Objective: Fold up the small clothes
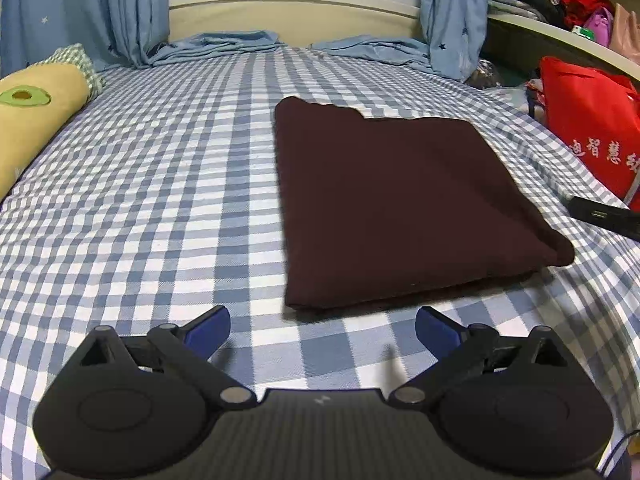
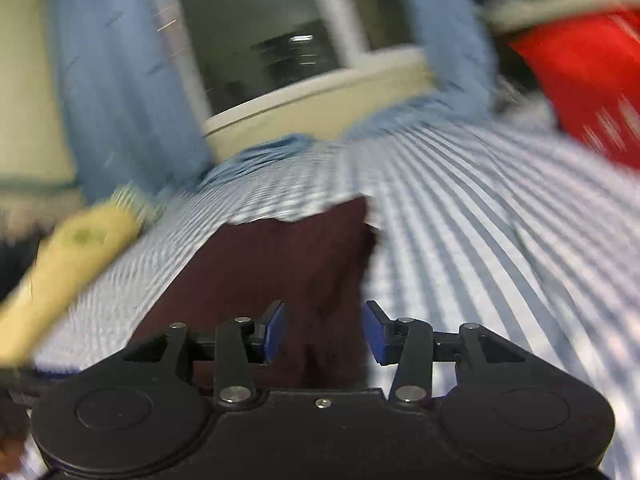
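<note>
Nearest the left wrist camera, the left tool [image 1: 322, 325] hovers over the bed [image 1: 160, 184] with its blue pads wide apart and nothing between them. Just beyond lies a dark maroon garment [image 1: 396, 196], folded into a flat rectangle on the blue-and-white checked sheet. In the blurred right wrist view, the right tool [image 2: 325, 332] has its pads partly apart above the garment's edge, gripping nothing. Farther off are a yellow bolster pillow [image 1: 36, 116], a red bag [image 1: 592, 120] and blue curtains [image 1: 132, 8].

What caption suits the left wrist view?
Open left tongs hover before a folded maroon garment on a checked bedsheet.
</note>
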The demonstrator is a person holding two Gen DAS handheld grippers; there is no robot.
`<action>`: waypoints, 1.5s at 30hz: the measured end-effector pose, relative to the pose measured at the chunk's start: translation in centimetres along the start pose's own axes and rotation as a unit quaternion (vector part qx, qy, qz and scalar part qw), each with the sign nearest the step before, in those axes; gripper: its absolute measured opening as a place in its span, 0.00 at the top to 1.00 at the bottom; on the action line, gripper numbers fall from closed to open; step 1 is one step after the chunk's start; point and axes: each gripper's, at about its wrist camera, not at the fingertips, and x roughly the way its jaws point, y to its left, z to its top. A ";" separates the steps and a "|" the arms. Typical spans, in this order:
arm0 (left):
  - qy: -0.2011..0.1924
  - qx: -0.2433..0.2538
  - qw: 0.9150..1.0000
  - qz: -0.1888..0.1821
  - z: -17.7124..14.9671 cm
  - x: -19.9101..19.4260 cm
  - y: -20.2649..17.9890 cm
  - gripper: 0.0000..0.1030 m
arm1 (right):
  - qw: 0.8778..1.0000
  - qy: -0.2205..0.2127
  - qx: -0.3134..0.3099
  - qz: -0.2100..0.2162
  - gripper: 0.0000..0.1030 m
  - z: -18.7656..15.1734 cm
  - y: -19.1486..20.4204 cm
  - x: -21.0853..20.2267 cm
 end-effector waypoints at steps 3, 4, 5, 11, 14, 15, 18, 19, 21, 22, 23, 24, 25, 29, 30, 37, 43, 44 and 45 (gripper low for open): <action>-0.007 0.021 1.000 0.006 -0.1 -0.7 -0.6 0.02 | 0.999 0.033 -0.025 0.005 0.62 0.4 1.4 3.1; -0.008 0.025 1.000 0.008 -0.1 -0.8 -0.7 0.02 | 0.999 0.048 -0.020 0.007 0.64 0.5 1.3 4.2; -0.008 0.028 1.000 0.010 -0.1 -0.9 -0.7 0.02 | 0.998 0.063 -0.013 0.010 0.67 0.6 1.0 5.2; -0.004 0.011 1.000 0.010 -0.2 -0.8 0.3 0.02 | 0.971 0.061 0.202 0.112 0.88 0.7 -4.4 6.3; 0.001 0.002 1.000 0.004 -0.2 -0.3 0.9 0.02 | 0.964 0.085 0.233 0.100 0.88 -0.5 -6.4 6.9; 0.002 0.002 1.000 0.000 -0.2 -0.2 0.9 0.02 | 0.961 0.107 0.235 0.095 0.86 -1.1 -6.7 7.5; -0.004 0.007 1.000 -0.004 -0.3 -0.4 0.8 0.02 | 0.950 0.113 0.276 0.092 0.58 -1.6 -7.6 7.1; -0.005 0.009 1.000 -0.003 -0.4 -0.4 0.7 0.02 | 0.951 0.101 0.280 0.080 0.52 -1.3 -7.7 6.5; -0.004 0.011 1.000 -0.002 -0.4 -0.2 0.7 0.02 | 0.959 0.077 0.266 0.066 0.52 -0.1 -7.6 5.8; -0.004 0.012 1.000 -0.002 -0.4 -0.1 0.6 0.02 | 0.962 0.075 0.254 0.061 0.52 0.7 -7.6 5.9; -0.005 0.012 1.000 -0.002 -0.3 0.0 0.5 0.02 | 0.966 0.075 0.241 0.054 0.52 1.9 -7.6 6.6; -0.006 0.012 1.000 -0.002 -0.2 0.0 0.5 0.02 | 0.969 0.076 0.229 0.050 0.52 3.0 -7.5 7.5; -0.007 0.011 1.000 -0.003 -0.1 0.0 0.4 0.02 | 0.972 0.074 0.220 0.049 0.49 4.2 -7.6 8.7; -0.013 0.015 1.000 -0.005 0.1 -0.1 0.4 0.02 | 0.967 0.096 0.229 0.055 0.46 7.9 -9.5 16.0; -0.016 0.020 1.000 -0.002 0.2 0.0 0.4 0.02 | 0.967 0.102 0.228 0.051 0.46 8.2 -9.5 17.4; -0.044 0.020 0.999 0.005 2.7 2.4 0.8 0.02 | 0.966 0.120 0.215 0.079 0.84 9.9 -8.9 24.9; 0.012 0.007 1.000 0.009 3.1 7.0 0.9 0.02 | 0.968 0.142 0.192 0.078 0.79 10.6 -9.7 27.5; 0.015 0.006 1.000 0.010 3.0 7.3 0.9 0.02 | 0.967 0.160 0.186 0.067 0.75 10.0 -10.0 28.4; 0.015 0.007 1.000 0.010 2.9 7.3 1.1 0.01 | 0.968 0.150 0.189 0.065 0.62 9.6 -10.4 28.2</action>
